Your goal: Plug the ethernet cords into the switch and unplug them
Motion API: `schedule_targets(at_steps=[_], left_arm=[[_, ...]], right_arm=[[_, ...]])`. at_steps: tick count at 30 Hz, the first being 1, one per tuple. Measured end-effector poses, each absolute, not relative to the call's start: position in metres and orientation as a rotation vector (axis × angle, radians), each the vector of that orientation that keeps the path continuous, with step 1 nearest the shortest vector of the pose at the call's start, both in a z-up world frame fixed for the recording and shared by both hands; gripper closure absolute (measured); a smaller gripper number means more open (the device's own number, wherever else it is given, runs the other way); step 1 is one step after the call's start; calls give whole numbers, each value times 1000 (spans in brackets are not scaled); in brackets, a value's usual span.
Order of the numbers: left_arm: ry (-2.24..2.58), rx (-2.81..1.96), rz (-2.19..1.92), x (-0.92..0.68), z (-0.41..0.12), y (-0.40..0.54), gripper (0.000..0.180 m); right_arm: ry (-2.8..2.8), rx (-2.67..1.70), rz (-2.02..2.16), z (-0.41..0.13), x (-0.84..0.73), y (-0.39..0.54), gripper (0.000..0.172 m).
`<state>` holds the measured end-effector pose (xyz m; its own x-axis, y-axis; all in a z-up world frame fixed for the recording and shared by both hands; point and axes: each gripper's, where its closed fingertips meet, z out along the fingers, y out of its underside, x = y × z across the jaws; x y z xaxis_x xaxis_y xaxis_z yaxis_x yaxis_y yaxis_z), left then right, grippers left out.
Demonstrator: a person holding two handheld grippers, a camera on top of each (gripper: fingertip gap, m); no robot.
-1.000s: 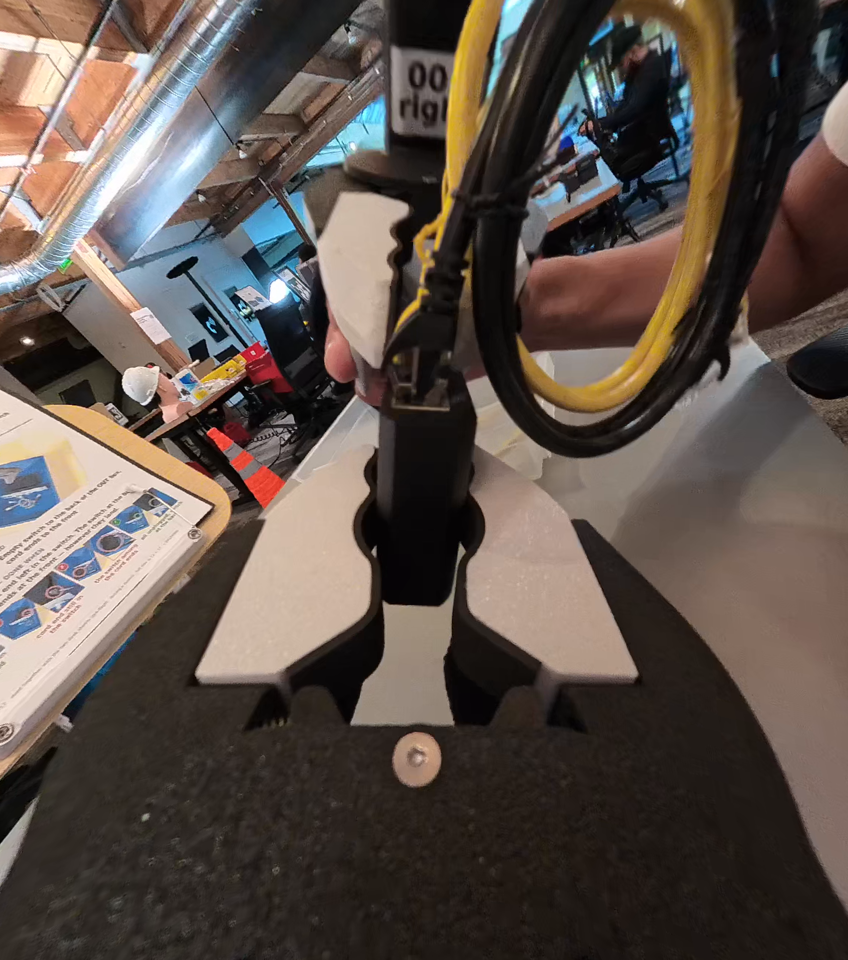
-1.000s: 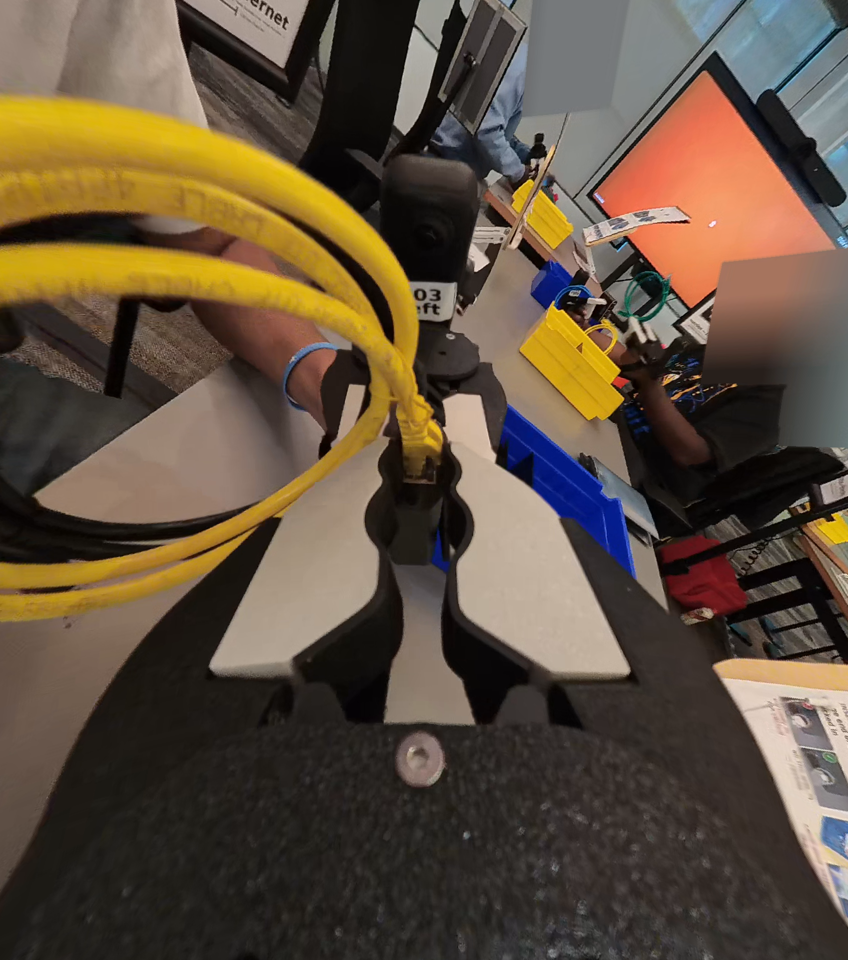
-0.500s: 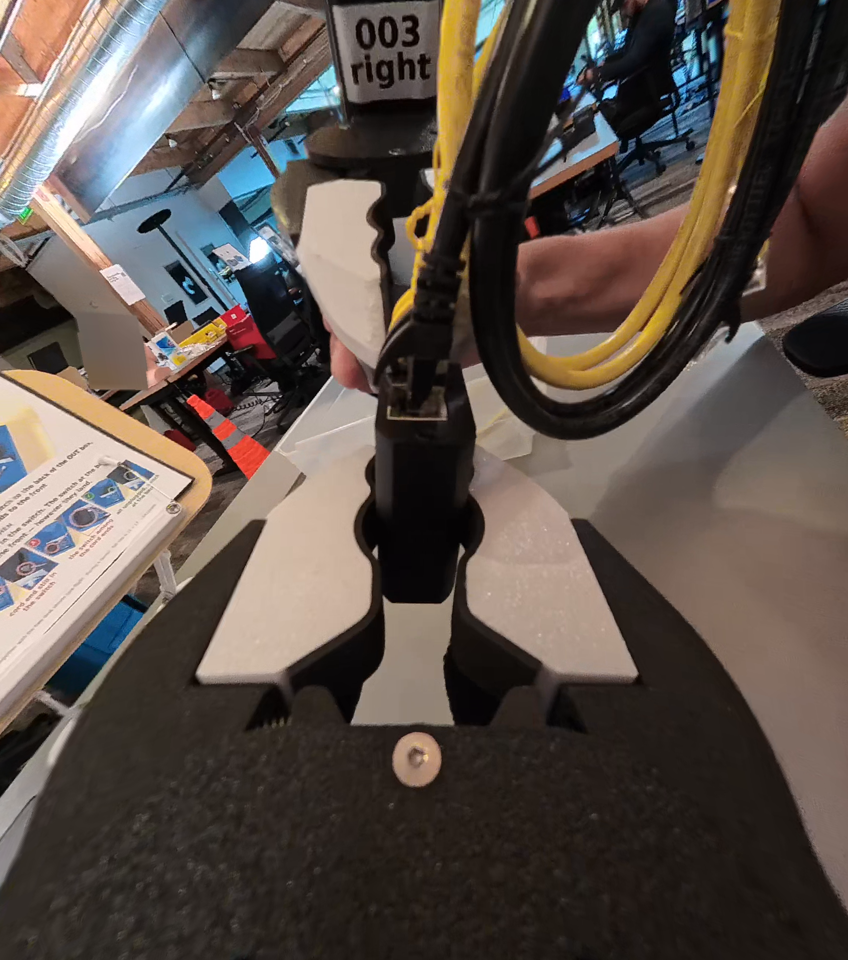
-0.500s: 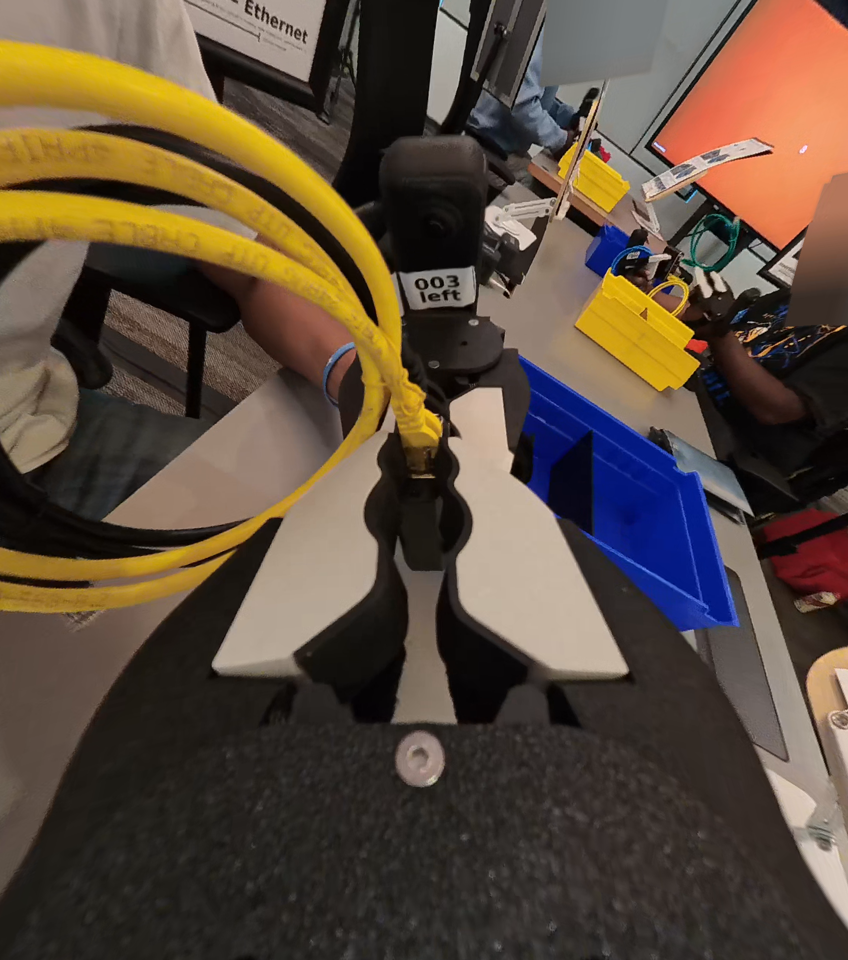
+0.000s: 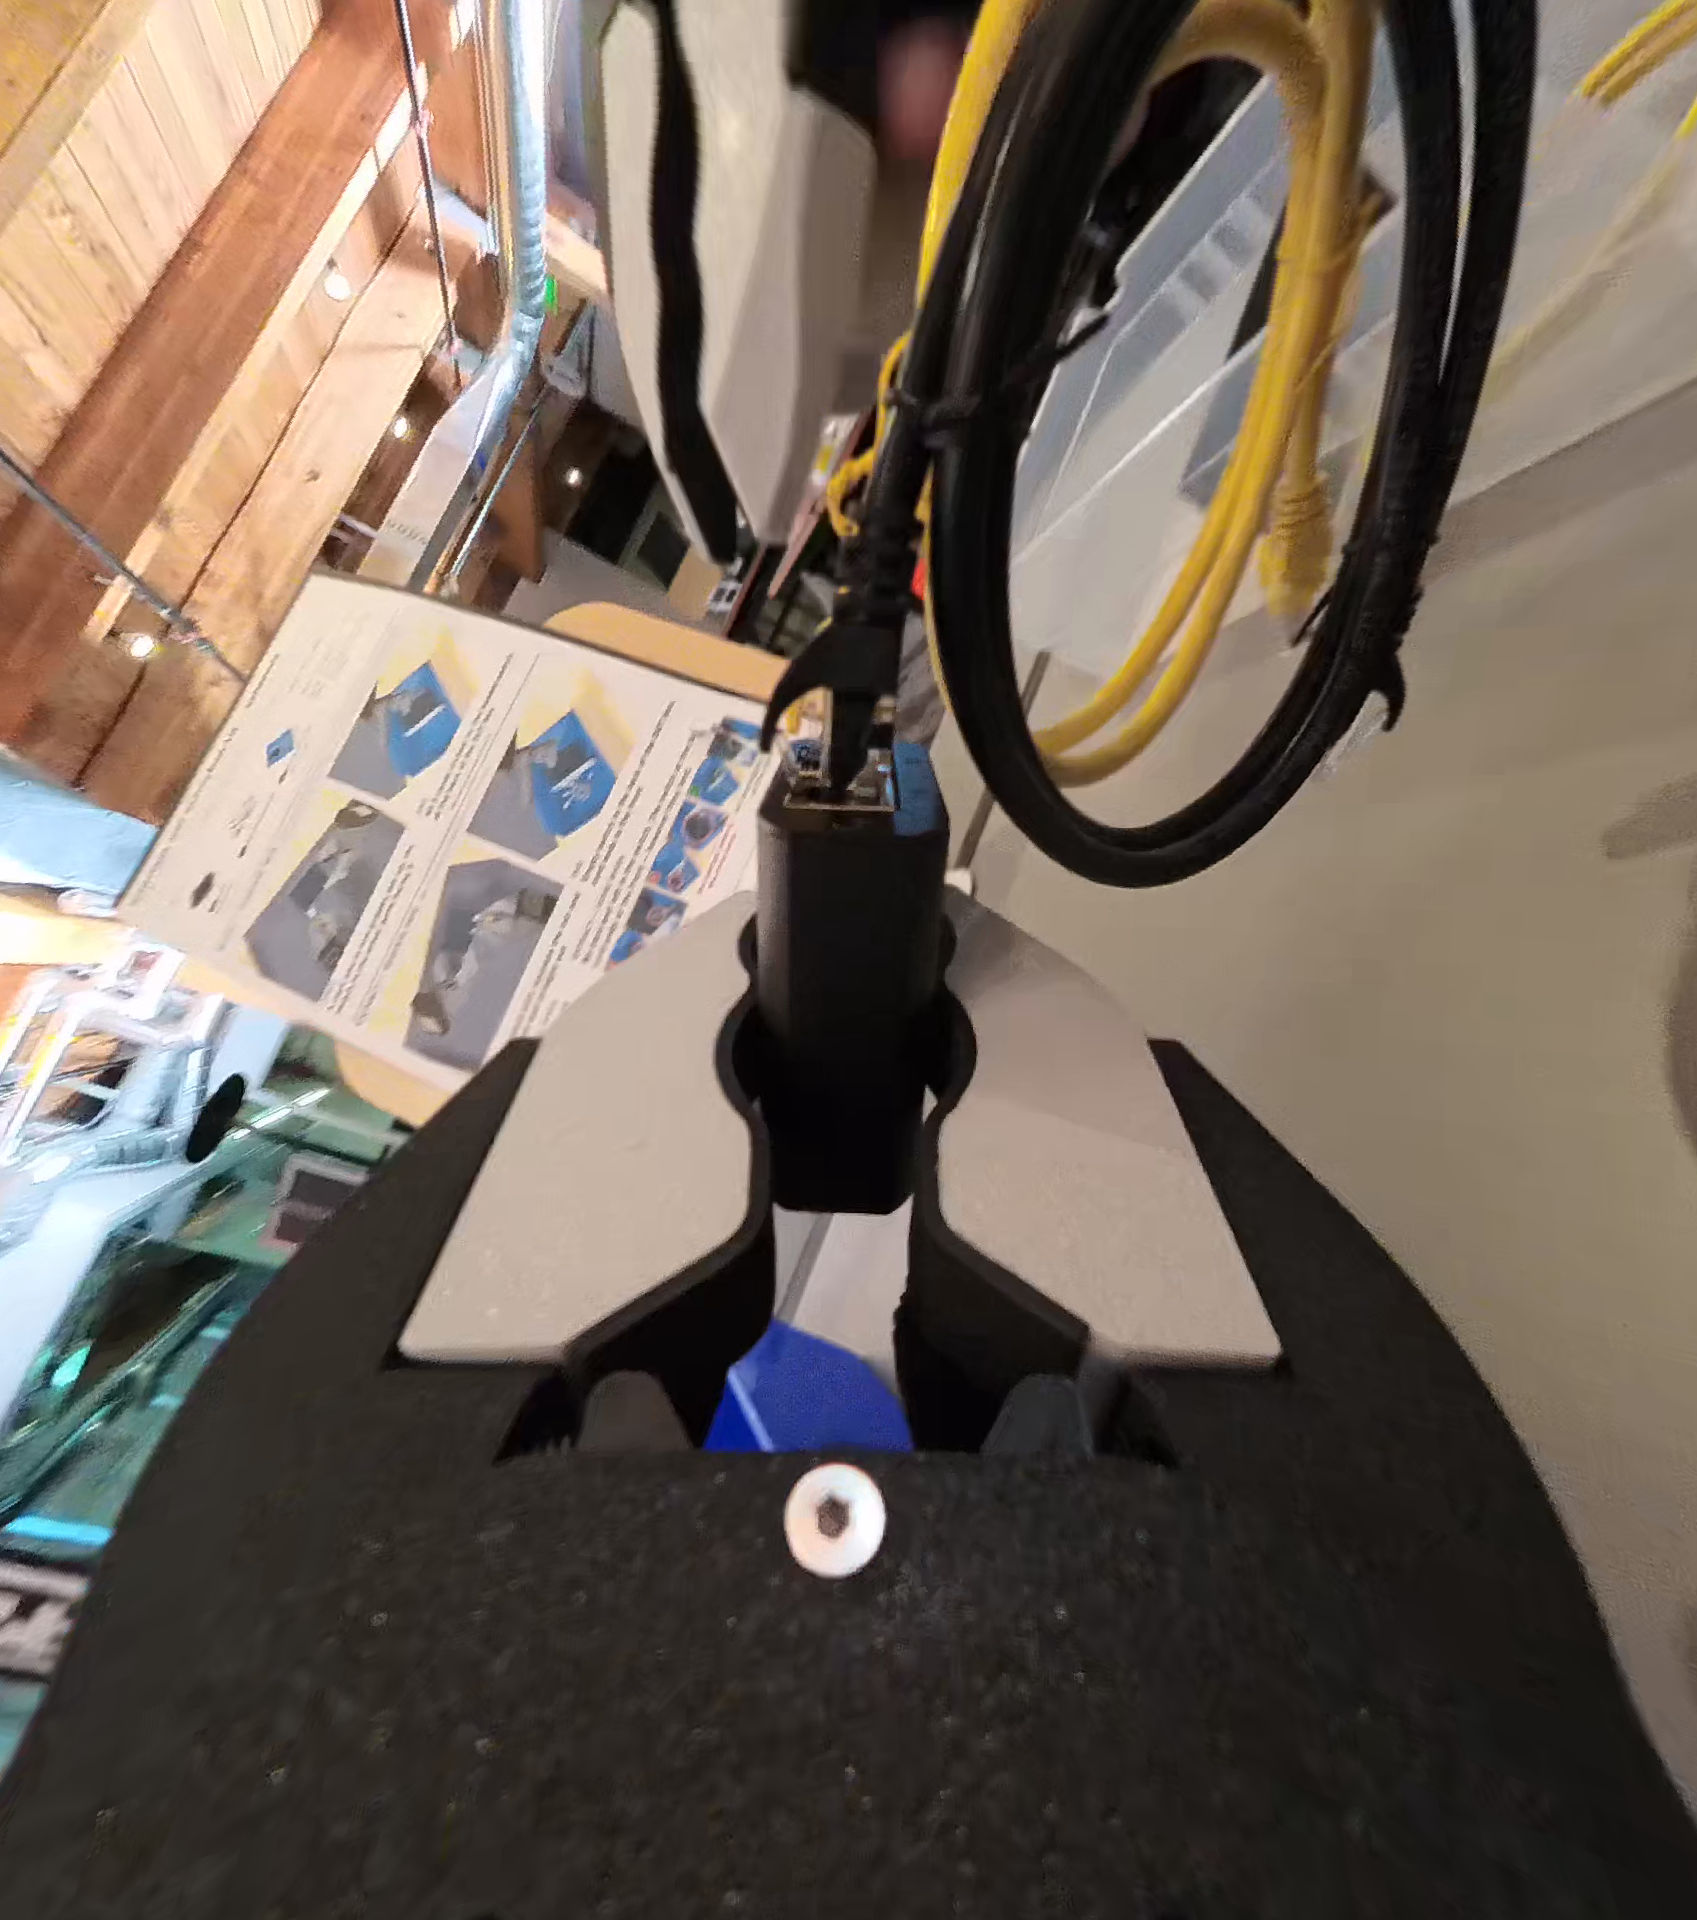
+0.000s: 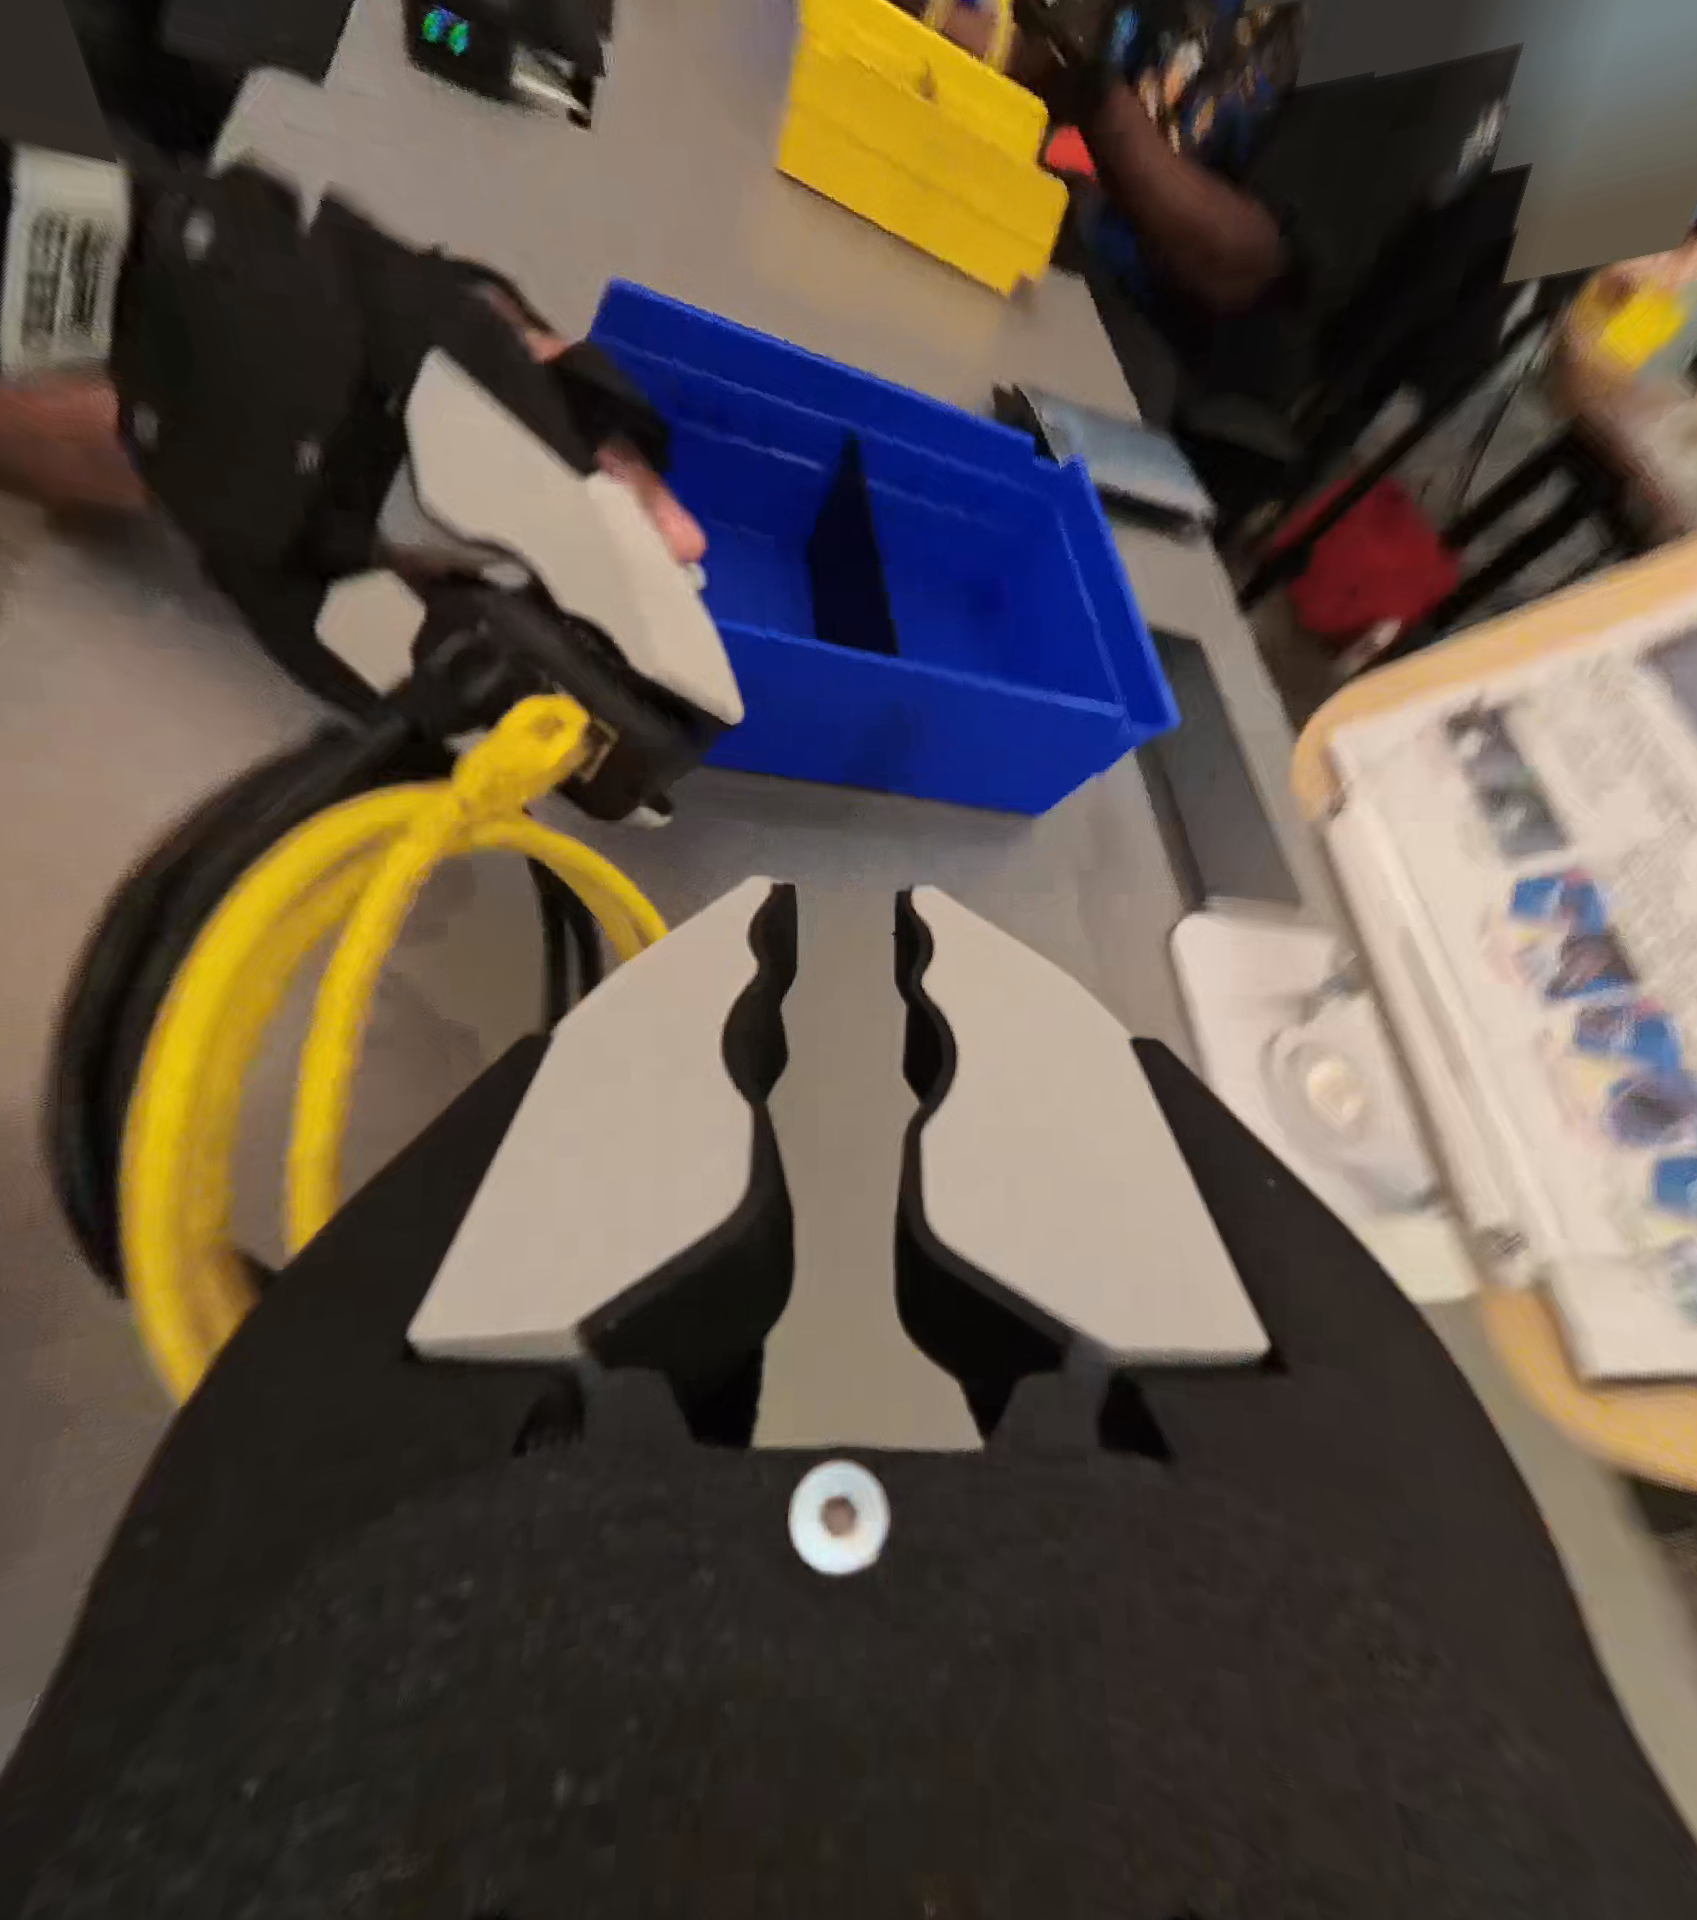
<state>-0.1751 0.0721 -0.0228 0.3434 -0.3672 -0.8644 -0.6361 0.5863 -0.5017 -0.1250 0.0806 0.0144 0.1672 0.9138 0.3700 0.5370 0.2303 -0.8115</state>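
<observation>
My left gripper is clamped on the black switch, with the black cord and yellow cord plugged into it, coils hanging over the grey table. Over on the right, my right gripper has its jaws apart, gripping nothing, just short of the blue bin.

yellow cord, black switch, blue bin

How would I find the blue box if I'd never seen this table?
Look at the grey table. Just past the empty right tongs, beside the left tongs holding the black switch, sits the blue box. Unlike the yellow box behind it, it has a dark divider inside.
</observation>
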Motion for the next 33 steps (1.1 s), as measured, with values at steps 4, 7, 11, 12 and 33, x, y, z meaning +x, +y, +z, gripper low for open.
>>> schedule_targets(at_steps=[4, 7, 11, 12, 33], left_arm=[[1249, -1018, 336, -178, -27, 81, 156], [1250, -1013, 394, -180, -30, 85, 156], [1270, -1011, 470, -181, -36, 89, 156], [1280, -1011, 483, -180, -38, 89, 156], [1310, -1023, 624, -176, -50, 90, 154]], right_arm=[[-1410, -1676, 804, 10, -134, 55, 147], [-1399, -1793, 789, -4, -139, 48, 149], [-1426, -1878, 756, -14, -140, 48, 153], [-1437, -1890, 780, -14, -142, 46, 148], [-1543, -2110, 589, -44, -136, 40, 162]])
